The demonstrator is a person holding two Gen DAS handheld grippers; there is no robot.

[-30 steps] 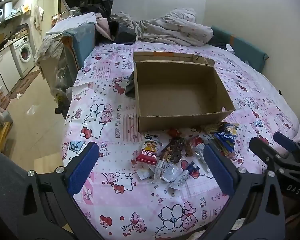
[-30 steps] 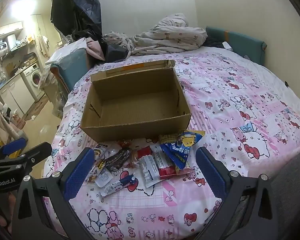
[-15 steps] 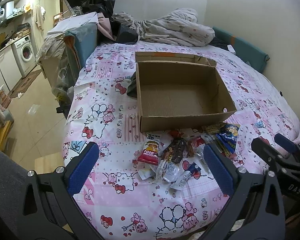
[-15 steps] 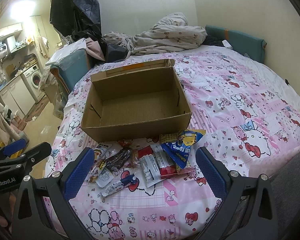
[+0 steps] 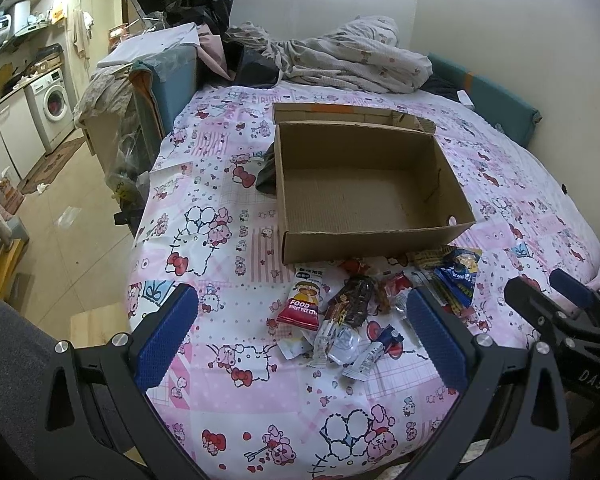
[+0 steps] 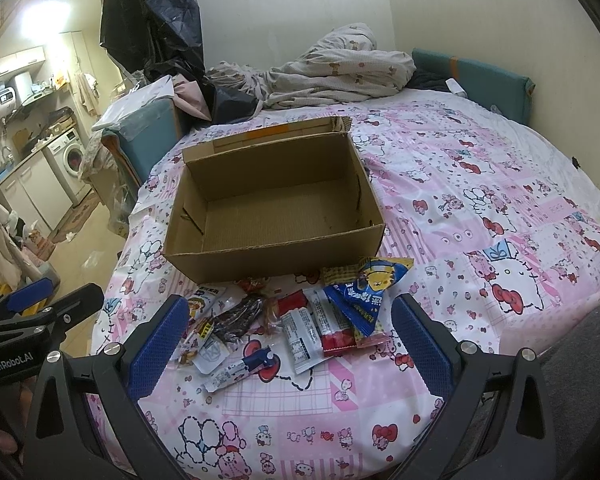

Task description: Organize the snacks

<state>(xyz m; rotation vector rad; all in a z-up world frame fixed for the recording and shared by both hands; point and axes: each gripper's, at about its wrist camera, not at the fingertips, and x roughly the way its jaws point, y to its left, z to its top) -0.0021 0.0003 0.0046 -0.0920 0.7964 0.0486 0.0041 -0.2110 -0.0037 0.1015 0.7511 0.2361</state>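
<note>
From the left wrist view, one cardboard box sits open on the pink cartoon-print bedspread, its long axis running left to right across the frame and its back flap standing up. Nothing lies inside it; only the bare corrugated floor shows. Just in front of its near wall lies a loose heap of snacks, roughly ten packets, the exact count blurred by overlap. One red-and-white rice cake packet lies with its long axis pointing toward the box, one dark brown packet leans beside it, and one blue triangular packet sits at the right end of the heap. The left gripper hovers above the bed with its two blue-padded fingers spread wide, nothing between them. The right gripper shows at the right edge, its fingers parted too. One rumpled blanket is piled at the head of the bed, and one washing machine stands in the room beyond.

From the right wrist view, the same box is empty, its long axis again lying across the frame. The snack heap is spread along its near wall, touching none of the grippers. The blue triangular packet points its narrow tip toward the camera, and one white packet with a red end lies lengthwise toward the box. The right gripper hangs over the heap, fingers wide apart and holding nothing. The left gripper enters from the left edge, also parted.
</note>
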